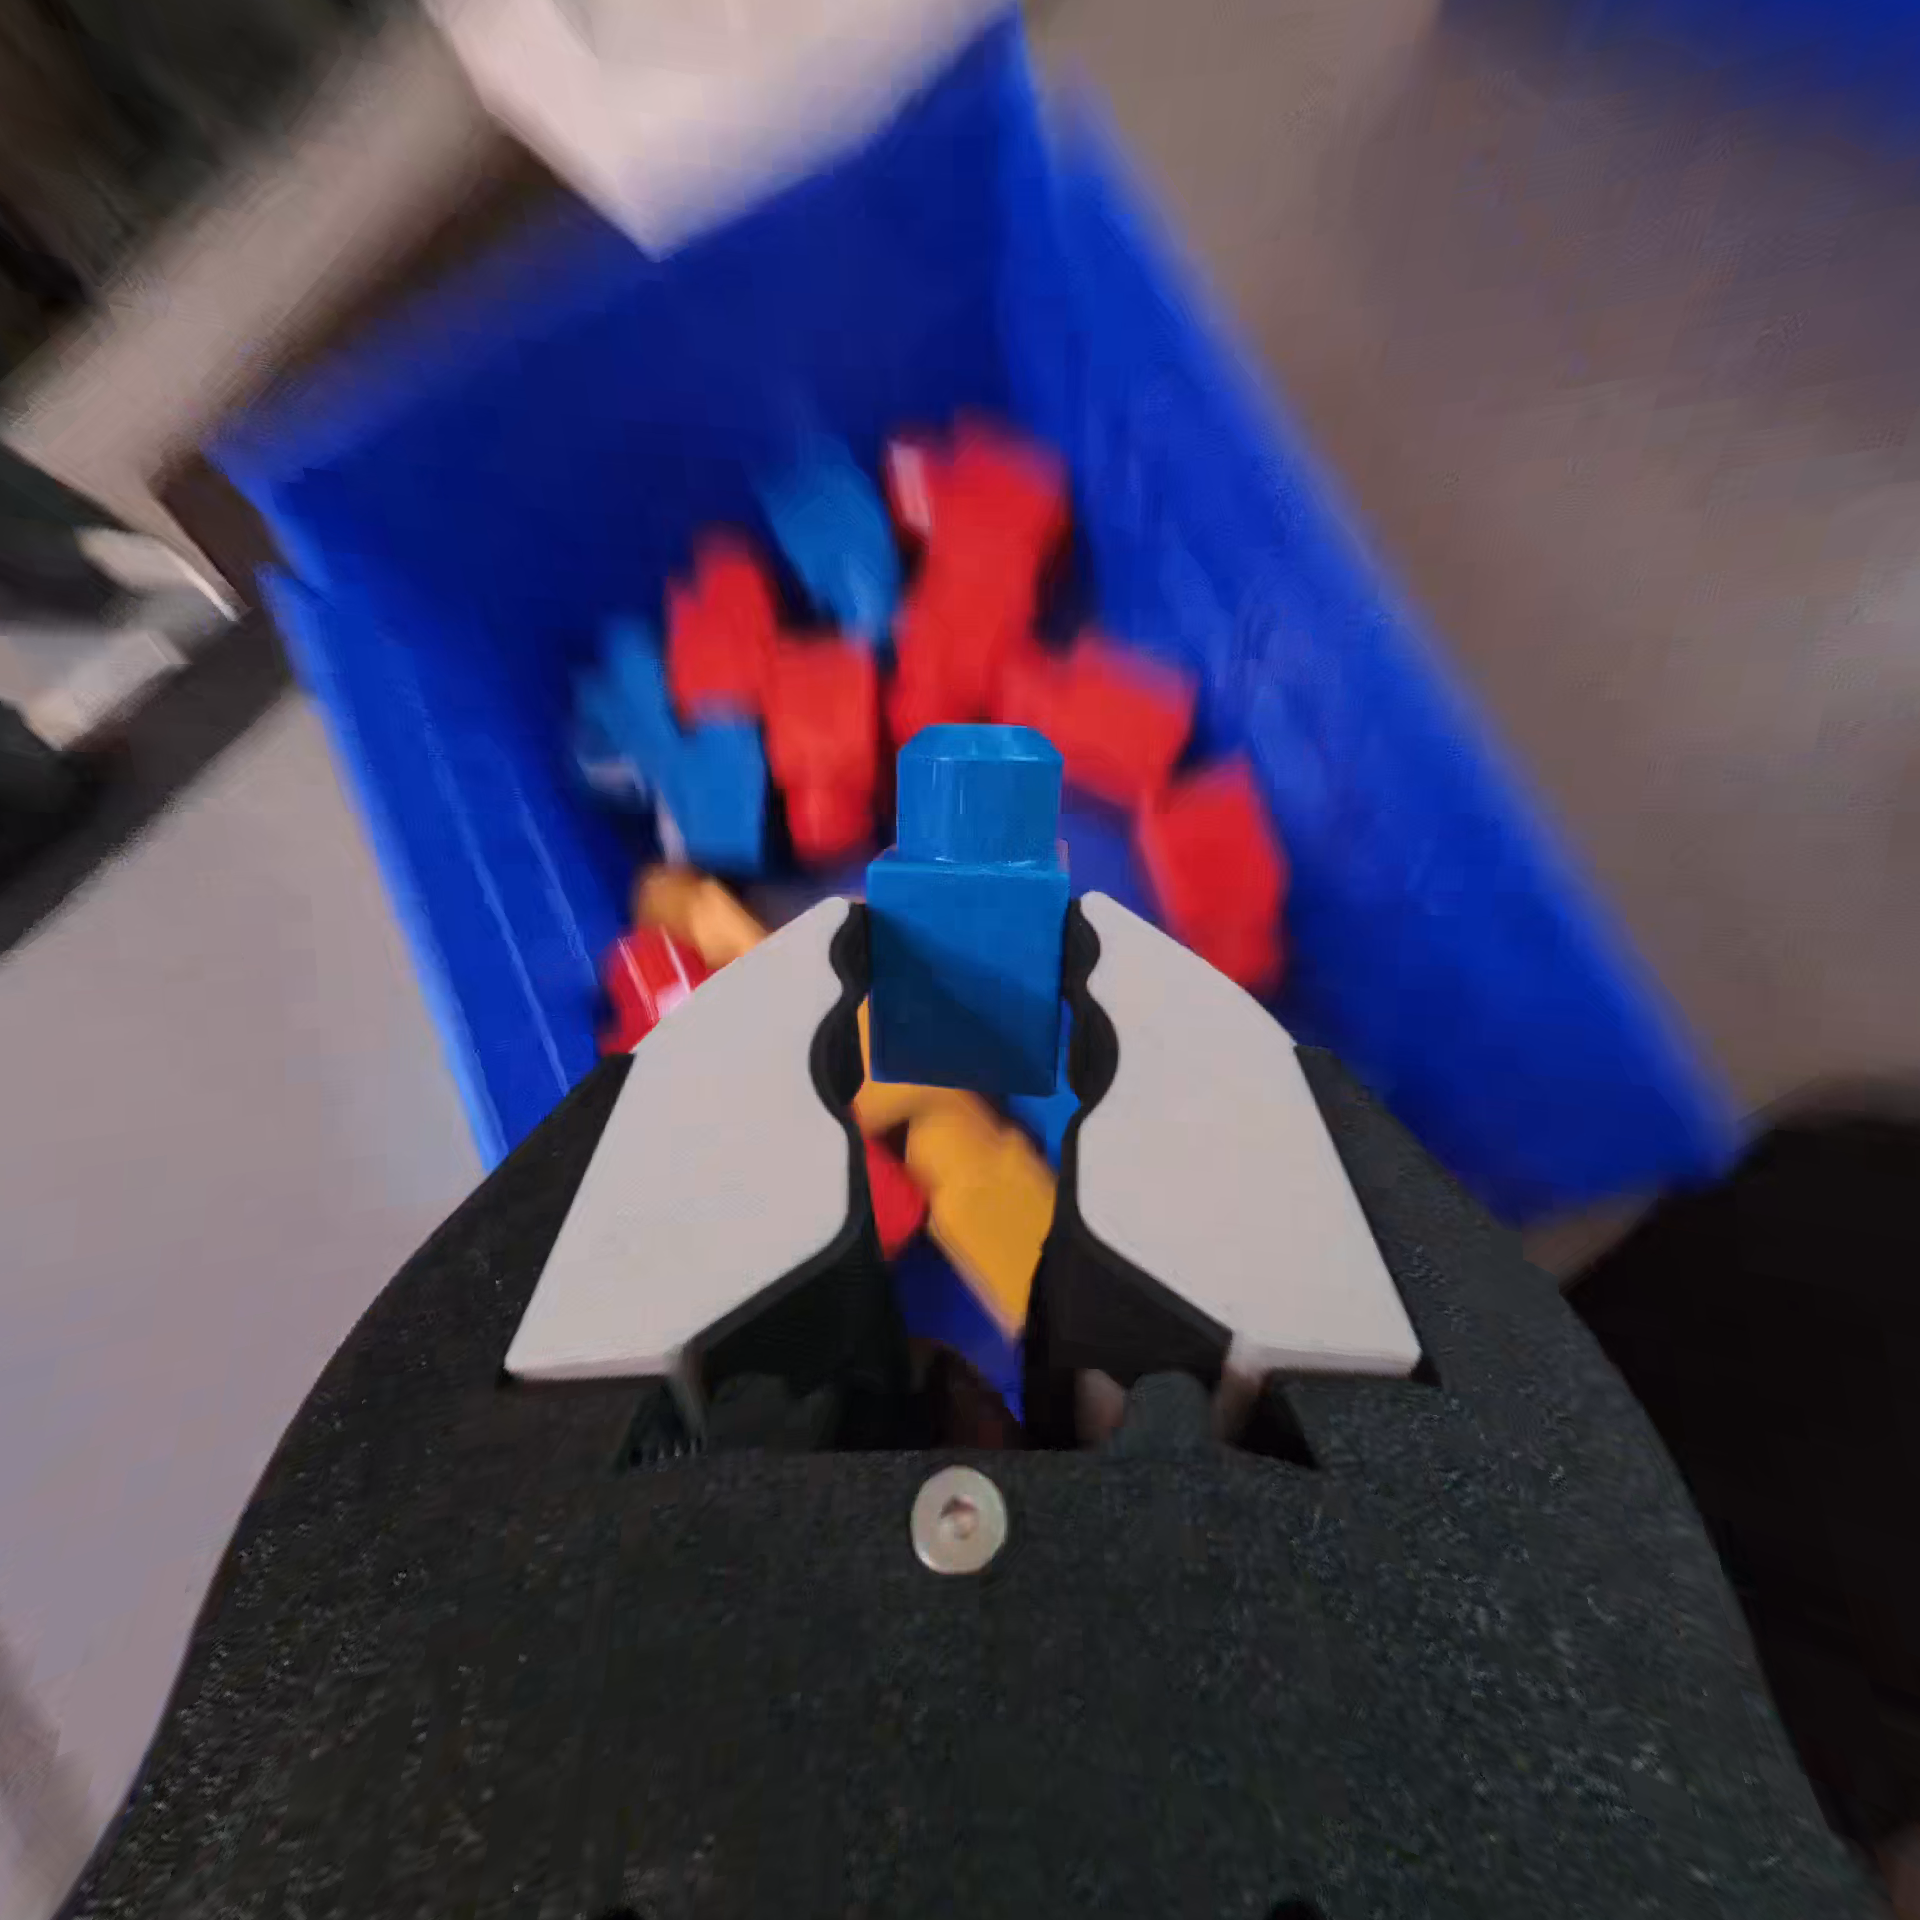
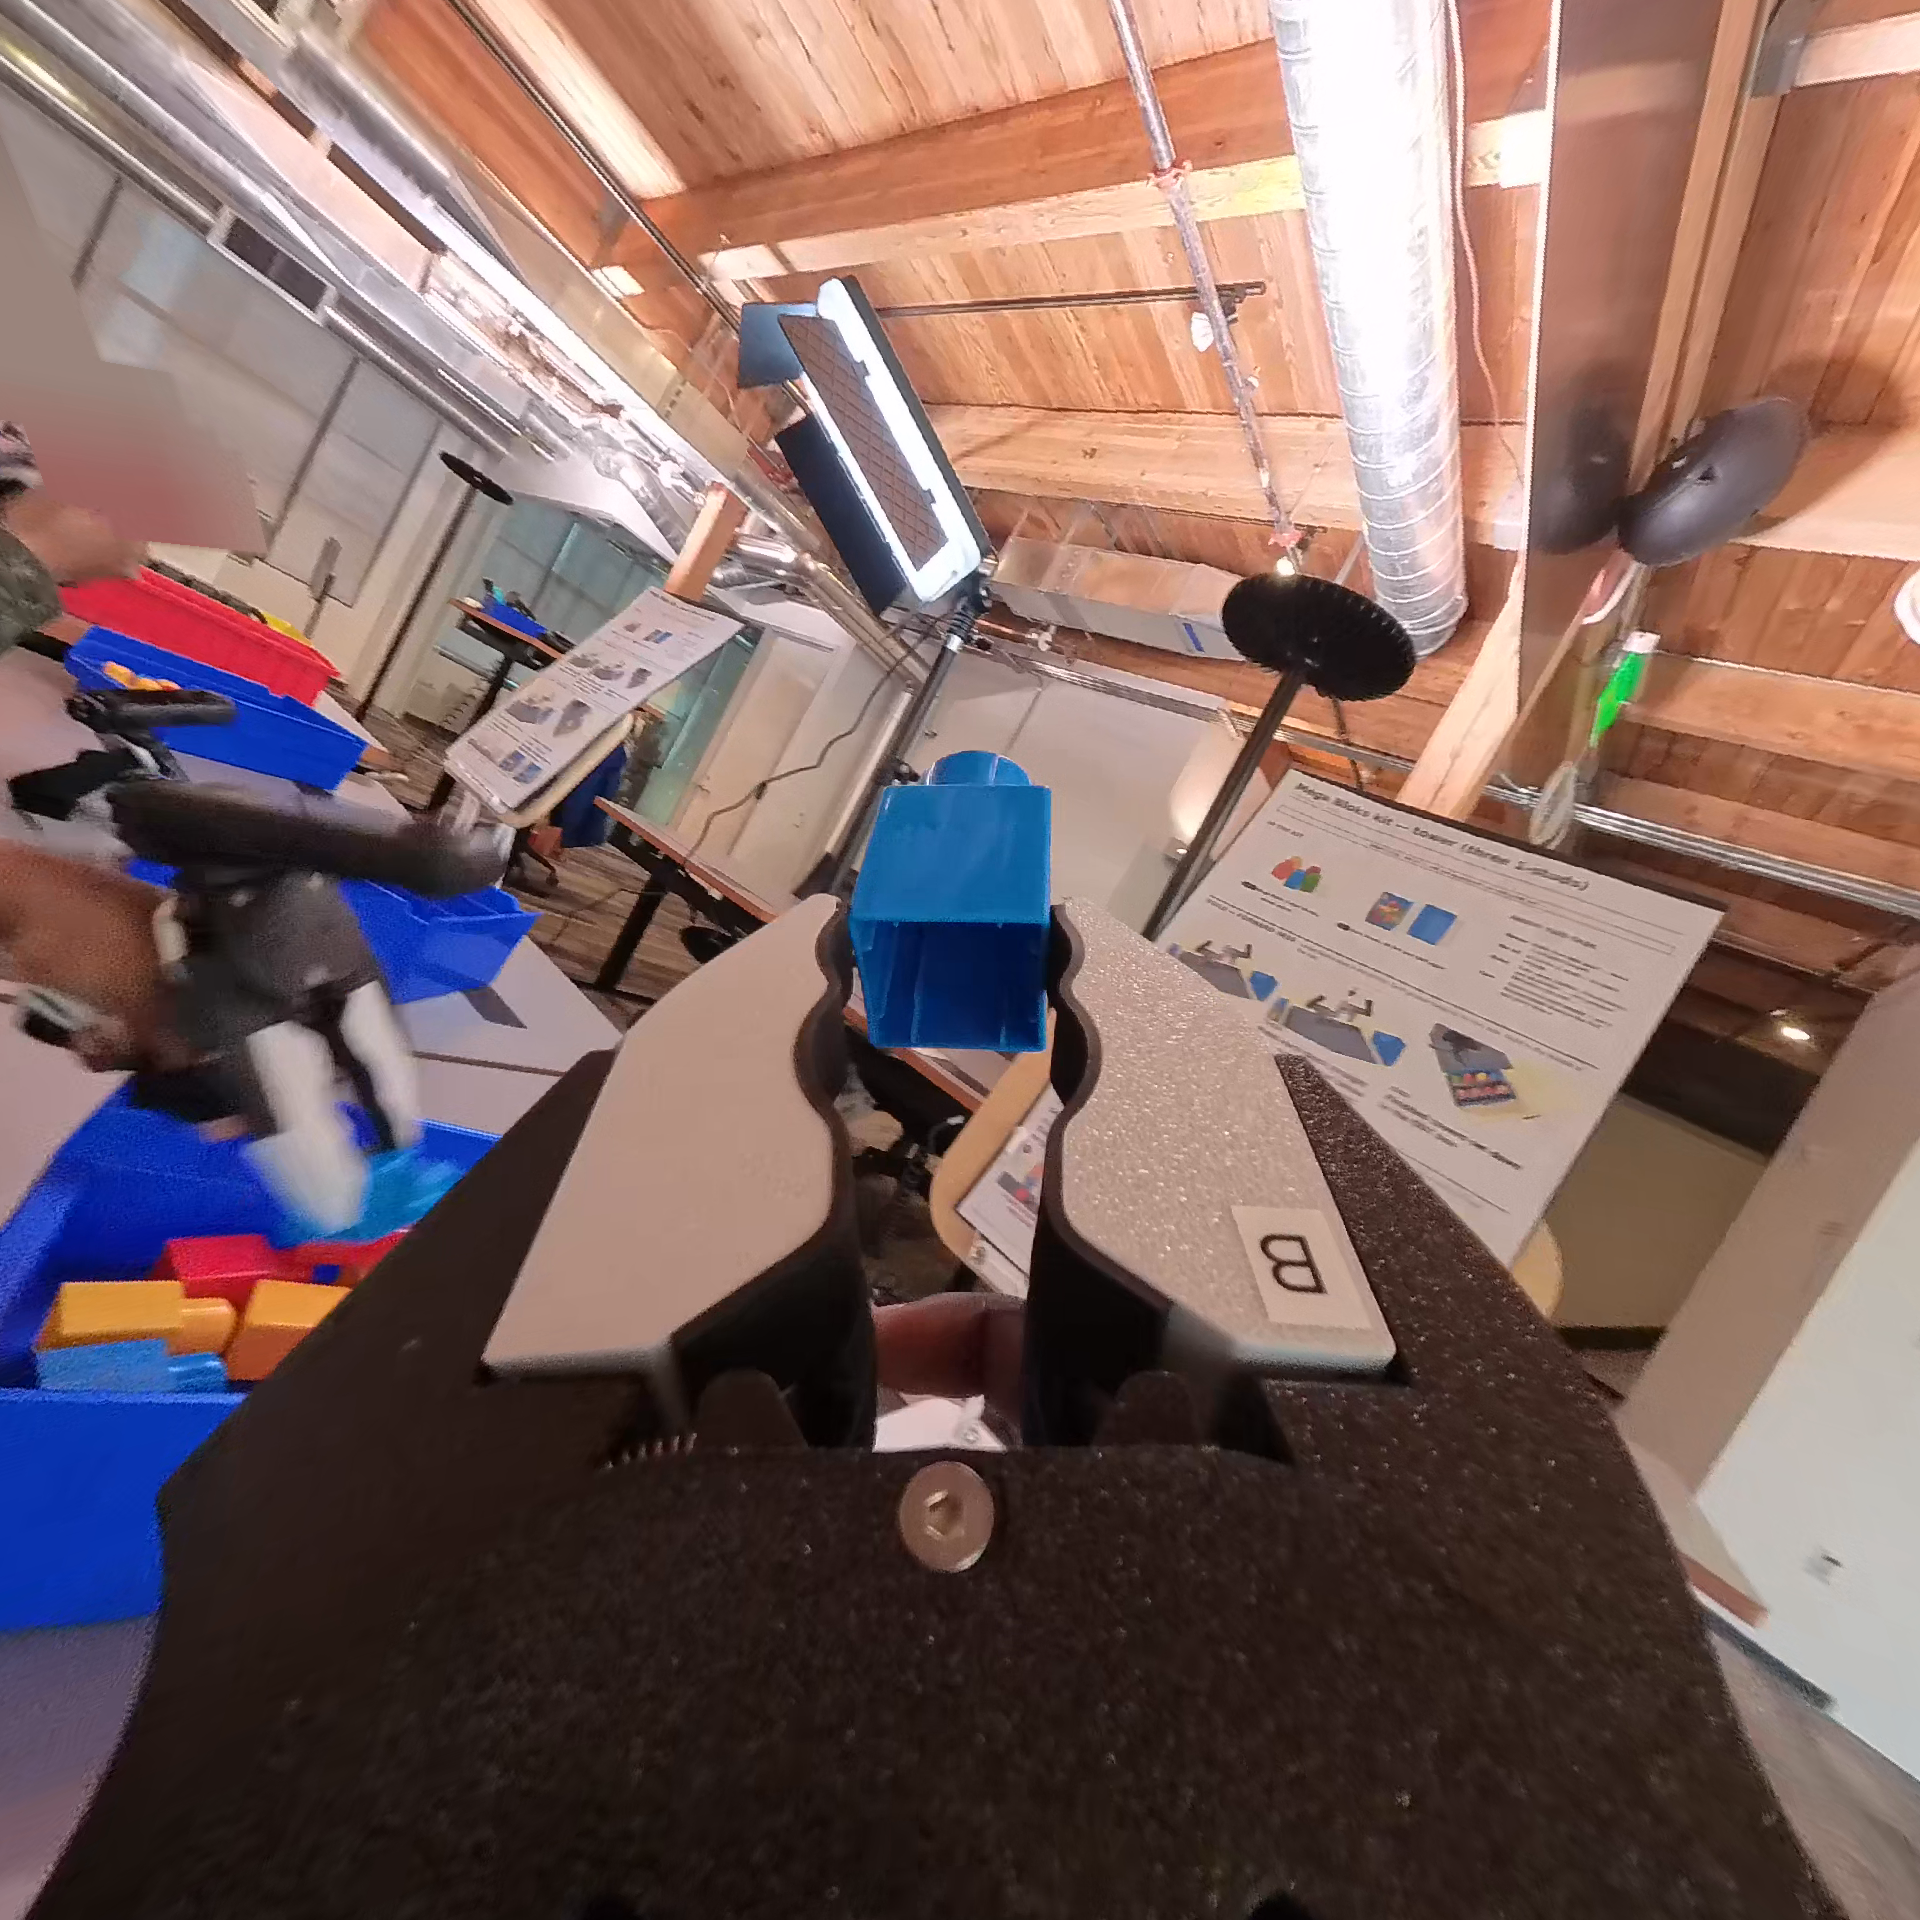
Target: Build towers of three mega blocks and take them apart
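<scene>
Left wrist view: the left gripper is clamped on a blue block, stud pointing away from the camera, above the blue bin. Below lies a loose heap of red blocks, blue ones and an orange block. The background is smeared, so how high the block hangs over the heap is probably not readable here.

Right wrist view: the right gripper pinches a second blue block, its hollow underside toward the camera and its stud tilted up at the ceiling. Well off to the left, the left gripper shows blurred over the bin.

The step in hand looks like joining the two blocks. To do it well, I would bring them together away from the heap, line one stud square with the other's hollow, then press straight along that axis. Both grips sit on flat side faces, which should resist twisting; a skewed approach would likely jam.
</scene>
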